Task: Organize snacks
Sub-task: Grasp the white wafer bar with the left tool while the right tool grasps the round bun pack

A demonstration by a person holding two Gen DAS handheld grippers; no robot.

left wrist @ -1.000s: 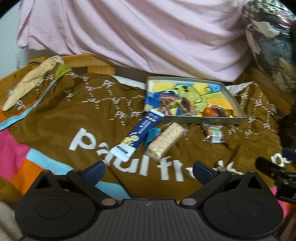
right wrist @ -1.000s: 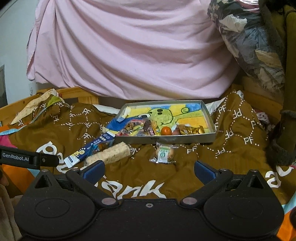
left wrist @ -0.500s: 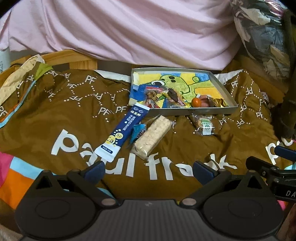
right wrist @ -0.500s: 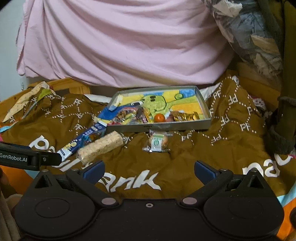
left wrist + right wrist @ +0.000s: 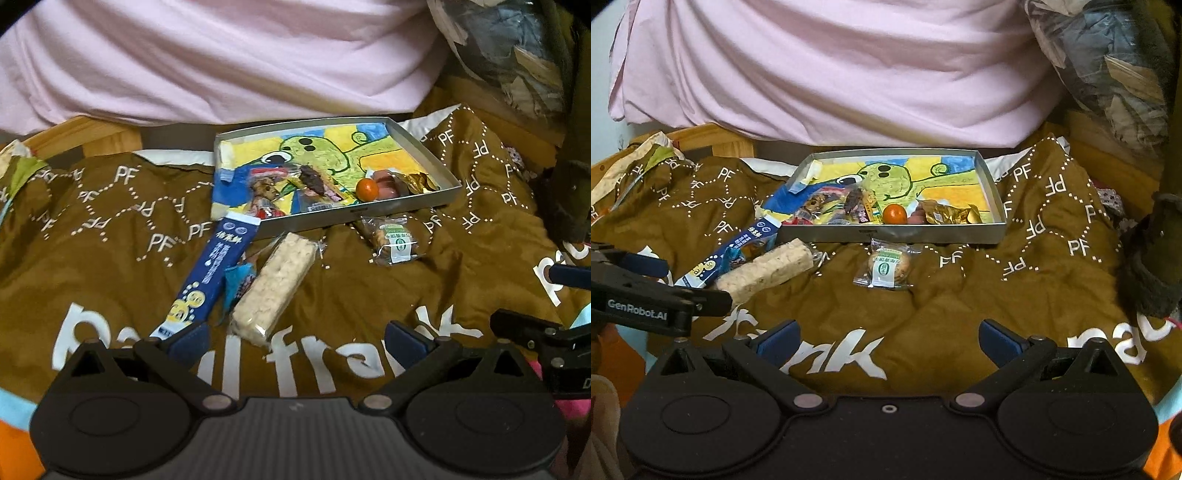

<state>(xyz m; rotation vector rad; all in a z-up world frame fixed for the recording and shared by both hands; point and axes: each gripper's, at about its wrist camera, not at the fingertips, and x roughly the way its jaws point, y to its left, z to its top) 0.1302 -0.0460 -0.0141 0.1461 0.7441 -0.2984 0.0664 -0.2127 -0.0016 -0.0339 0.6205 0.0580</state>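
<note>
**Both grippers empty above the blanket; four snacks outside the tray**

The left gripper (image 5: pixel 295 341) stands with its blue-padded fingers (image 5: pixel 188 339) spread wide and nothing between them, low over the brown blanket (image 5: pixel 369 291) and its white lettering. The near end of a blue stick packet (image 5: pixel 216 271) lies just beyond its left fingertip. Touching that packet on the right is a small teal wrapper (image 5: pixel 238 282), and against that lies a pale rice crisp bar (image 5: pixel 275 286) in clear wrap, angled toward the tray.

The right gripper (image 5: pixel 888 338) is likewise wide apart and holds nothing. Straight beyond it a wrapped round biscuit (image 5: pixel 888 269) with a green label rests on the blanket, just short of the tray's near wall. The left gripper's black body shows at the left edge of the right wrist view.

The shallow metal tray (image 5: pixel 894 234) sits toward the blanket's far edge, lined with a green cartoon drawing. Along its near wall lie several wrapped snacks (image 5: pixel 846 206) at the left, a small orange ball (image 5: pixel 894 213) mid-way, and a gold wrapper (image 5: pixel 947 216) toward the right. A pink sheet (image 5: pixel 831 74) hangs behind the tray.
</note>
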